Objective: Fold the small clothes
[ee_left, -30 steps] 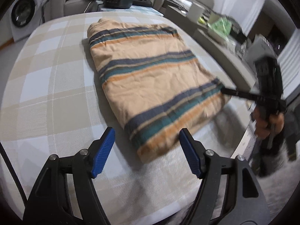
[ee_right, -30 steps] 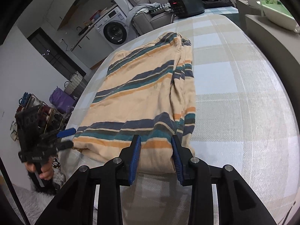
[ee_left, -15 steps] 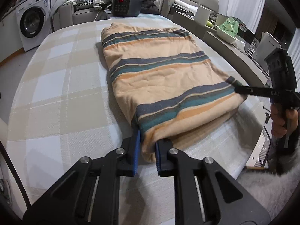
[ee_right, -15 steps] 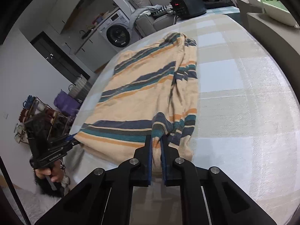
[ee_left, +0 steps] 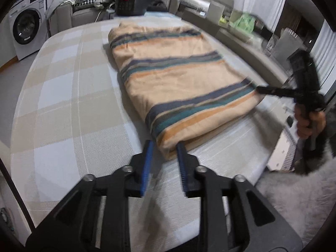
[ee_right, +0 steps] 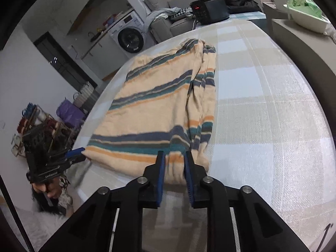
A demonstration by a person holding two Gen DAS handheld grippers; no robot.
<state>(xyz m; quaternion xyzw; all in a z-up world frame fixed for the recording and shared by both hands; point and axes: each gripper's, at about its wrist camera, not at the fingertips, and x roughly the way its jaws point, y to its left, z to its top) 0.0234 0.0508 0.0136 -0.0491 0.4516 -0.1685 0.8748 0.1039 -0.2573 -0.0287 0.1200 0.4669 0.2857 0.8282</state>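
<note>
Garment: a striped peach sweater (ee_left: 178, 84), banded in navy, teal and orange, lay folded lengthwise on the checked tablecloth (ee_left: 67, 105), its near hem toward the person.
Left gripper (ee_left: 163, 147): a second earlier it stood wide and short of the hem; it then pinched the near left corner, and now its jaws were opening again, the corner between the blue pads (ee_left: 148, 157) but no longer squeezed.
Right gripper (ee_right: 174, 157): it likewise clamped the near right corner, then its jaws were opening, the fabric loosely between them.
Right hand (ee_left: 308, 121): seen from the left camera, gripping its handle beside the table edge.
Meaning: both pinches seemed to be letting go, so the hem was probably not yet lifted for the crosswise fold; a fresh, deeper grip appeared needed.
</note>
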